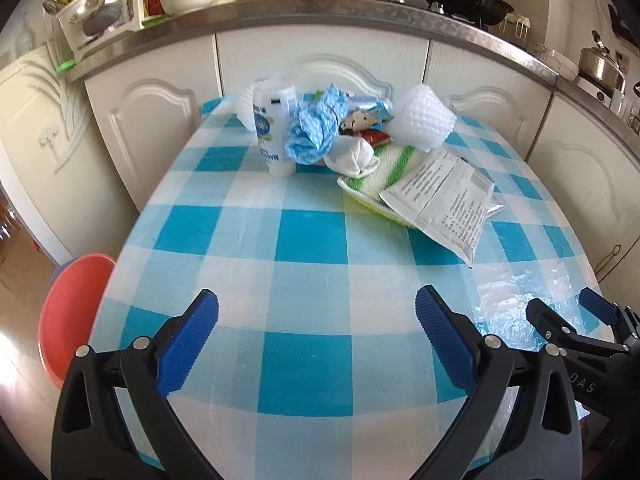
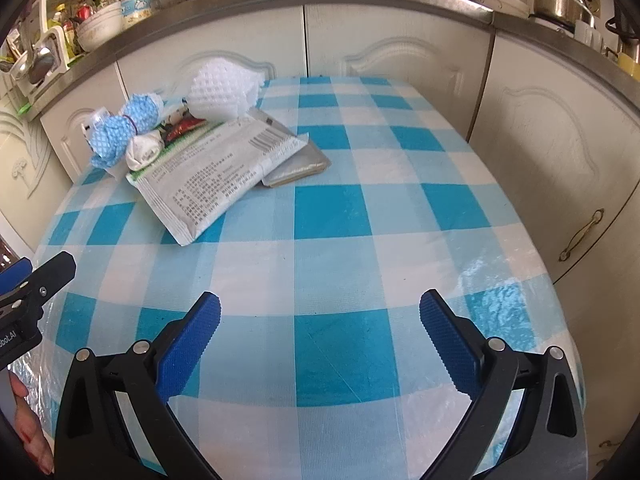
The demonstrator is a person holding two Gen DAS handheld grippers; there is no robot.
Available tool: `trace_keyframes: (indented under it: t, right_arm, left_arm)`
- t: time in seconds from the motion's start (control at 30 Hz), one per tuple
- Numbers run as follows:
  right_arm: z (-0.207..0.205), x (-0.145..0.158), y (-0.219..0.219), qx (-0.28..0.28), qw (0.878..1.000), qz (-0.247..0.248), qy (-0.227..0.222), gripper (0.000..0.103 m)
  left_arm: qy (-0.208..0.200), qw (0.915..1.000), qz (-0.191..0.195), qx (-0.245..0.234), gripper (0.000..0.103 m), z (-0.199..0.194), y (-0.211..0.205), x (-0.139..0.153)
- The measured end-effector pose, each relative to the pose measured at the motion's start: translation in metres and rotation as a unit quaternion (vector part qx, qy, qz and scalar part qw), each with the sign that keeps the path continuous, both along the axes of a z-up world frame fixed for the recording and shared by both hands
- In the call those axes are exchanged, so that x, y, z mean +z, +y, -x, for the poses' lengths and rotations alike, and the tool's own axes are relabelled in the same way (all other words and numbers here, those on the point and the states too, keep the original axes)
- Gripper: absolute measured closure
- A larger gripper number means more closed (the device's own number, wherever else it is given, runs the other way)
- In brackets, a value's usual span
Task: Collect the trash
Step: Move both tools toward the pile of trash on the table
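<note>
The left gripper (image 1: 316,312) and the right gripper (image 2: 320,316) both hang over the near part of the table (image 1: 304,240), tipped down. Their blue fingers (image 1: 192,344) are spread wide apart and hold nothing. The trash sits in a pile at the far end: a white bottle (image 1: 274,128), a blue cloth (image 1: 316,128), white foam net (image 1: 424,118) and a flat printed packet (image 1: 440,200).

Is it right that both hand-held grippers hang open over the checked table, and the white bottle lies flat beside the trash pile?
Not quite. The white bottle stands upright, as the left wrist view shows. The rest holds: the left hand-held gripper and right hand-held gripper hang open over the checked table, bottle beside the trash pile.
</note>
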State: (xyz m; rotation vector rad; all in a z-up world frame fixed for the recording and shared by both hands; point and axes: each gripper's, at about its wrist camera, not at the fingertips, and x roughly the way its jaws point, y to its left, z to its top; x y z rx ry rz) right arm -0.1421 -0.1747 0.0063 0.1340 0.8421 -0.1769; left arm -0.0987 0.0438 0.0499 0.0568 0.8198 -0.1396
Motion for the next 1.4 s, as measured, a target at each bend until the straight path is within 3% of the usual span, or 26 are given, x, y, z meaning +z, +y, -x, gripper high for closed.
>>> trace_keyframes:
  t: [0.23, 0.43, 0.63, 0.83, 1.1, 1.4]
  right_arm:
    - [0.042, 0.068, 0.001, -0.004, 0.995, 0.031, -0.096, 0.004]
    - [0.081, 0.12, 0.005, -0.013, 0.983, 0.055, -0.174, 0.004]
    - [0.114, 0.153, 0.013, -0.016, 0.97, 0.063, -0.236, 0.004]
    - [0.137, 0.174, 0.021, -0.01, 0.96, 0.066, -0.272, 0.004]
    - [0.146, 0.181, 0.026, -0.004, 0.956, 0.066, -0.287, 0.004]
    - [0.151, 0.183, 0.029, -0.001, 0.951, 0.068, -0.302, 0.004]
  left_arm:
    - [-0.081, 0.9967, -0.003, 0.013, 0.004, 0.037, 0.013, 0.05]
    - [-0.128, 0.9916, 0.005, 0.019, 0.004, 0.067, 0.019, 0.083]
    - [-0.162, 0.9863, 0.017, 0.027, 0.004, 0.09, 0.024, 0.109]
    - [-0.191, 0.9808, 0.019, 0.034, 0.004, 0.108, 0.03, 0.129]
    - [-0.225, 0.9733, 0.017, 0.042, 0.004, 0.125, 0.036, 0.145]
    - [-0.23, 0.9721, 0.012, 0.043, 0.004, 0.128, 0.035, 0.147]
